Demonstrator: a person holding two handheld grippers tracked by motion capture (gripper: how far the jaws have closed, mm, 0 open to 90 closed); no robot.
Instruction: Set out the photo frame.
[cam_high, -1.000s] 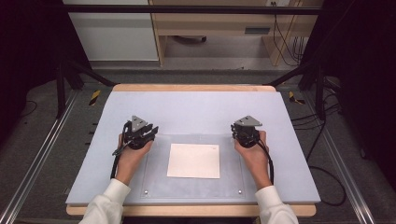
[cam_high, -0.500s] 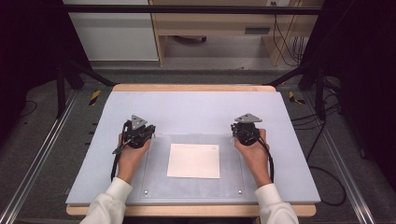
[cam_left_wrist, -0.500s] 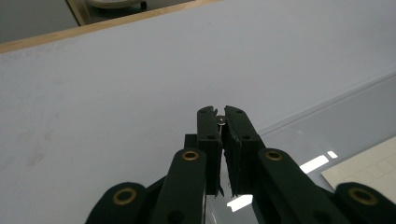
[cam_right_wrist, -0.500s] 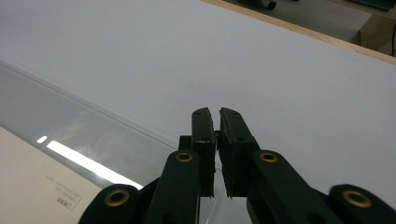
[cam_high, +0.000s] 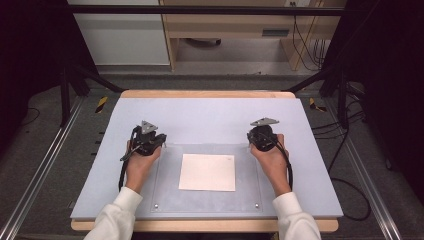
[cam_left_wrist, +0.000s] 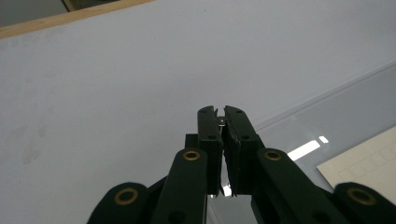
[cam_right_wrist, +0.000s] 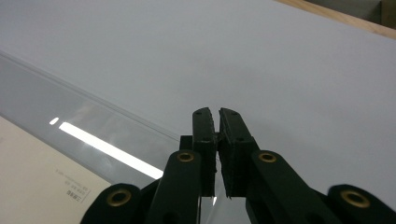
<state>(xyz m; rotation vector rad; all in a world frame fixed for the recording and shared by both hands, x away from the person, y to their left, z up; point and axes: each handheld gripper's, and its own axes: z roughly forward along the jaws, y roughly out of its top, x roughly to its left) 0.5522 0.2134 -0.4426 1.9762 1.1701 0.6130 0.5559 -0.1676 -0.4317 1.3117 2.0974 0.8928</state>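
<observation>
Dark floor and metal rails surround a desk (cam_high: 210, 115) topped with a pale lilac mat, and a clear plastic plate (cam_high: 167, 195) lies flat on the near half of it, with small screws showing at its two near corners. A square sheet of paper (cam_high: 207, 172) sits in the middle of that plate, squared to its edges. Whether it lies on top of the plastic or beneath it cannot be told from these views. Centred like this, the paper is about equally far from both hands, so either one could get to it.

The left gripper (cam_high: 150, 140) rests at the plate's far left corner and the right gripper (cam_high: 262, 136) at its far right corner. Each is cupped from behind by a hand, with white sleeves coming in from the near edge. Both point away from the person, across bare mat.

In the left gripper view the jaws stand pressed together with nothing between them, and the plate's far edge (cam_left_wrist: 327, 116) runs off to one side, with a corner of the paper beyond it. The right gripper view mirrors this: jaws shut and empty, the plate's edge and the paper off to the other side.

The even, symmetrical pose, shut and empty, well apart from the paper and flanking it, looks like a ready position rather than a grasp. Neither gripper touches the sheet, so work on the paper appears not yet begun.
</observation>
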